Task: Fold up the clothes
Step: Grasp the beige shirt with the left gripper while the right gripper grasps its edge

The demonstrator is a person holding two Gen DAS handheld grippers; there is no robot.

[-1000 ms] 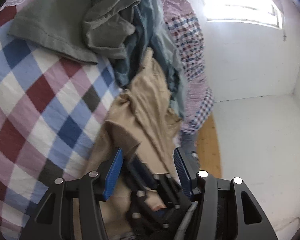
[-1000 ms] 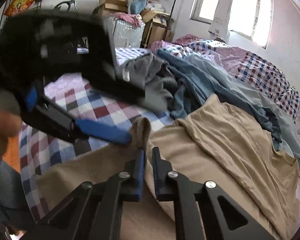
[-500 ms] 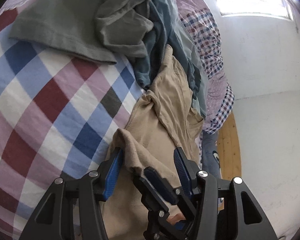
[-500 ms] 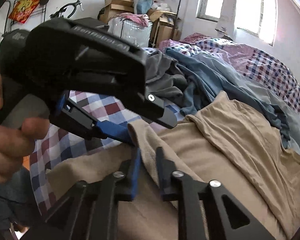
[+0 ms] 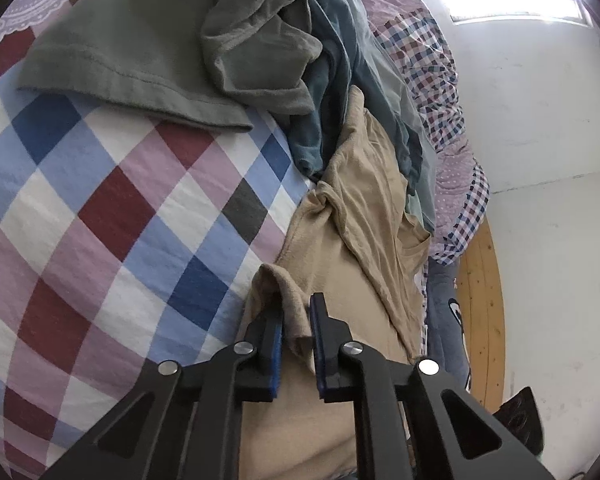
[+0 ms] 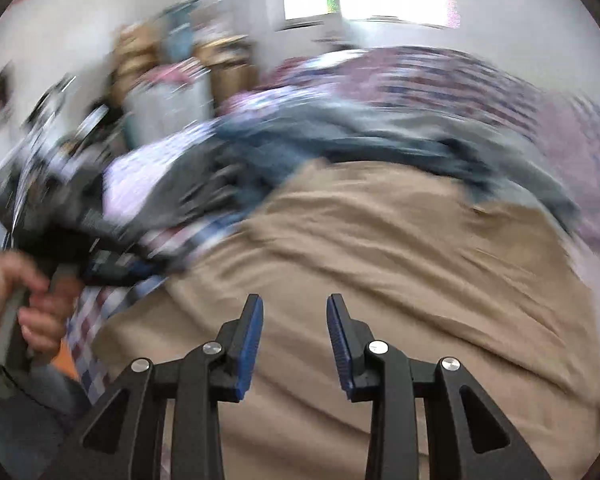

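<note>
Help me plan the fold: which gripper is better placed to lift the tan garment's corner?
Left. The left gripper is closing with a bunched corner of the tan garment between its pads; the right gripper is opening, empty, above the cloth.

no words or numbers to read, none on the clothes, none on the bed cover, right view too blurry

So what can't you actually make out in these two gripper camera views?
- Right wrist view: motion blur smears the room's back clutter.
- Left wrist view: the left gripper hides the tan cotton shirt's near hem.
- Grey-green garment: cut off by the top edge.
</note>
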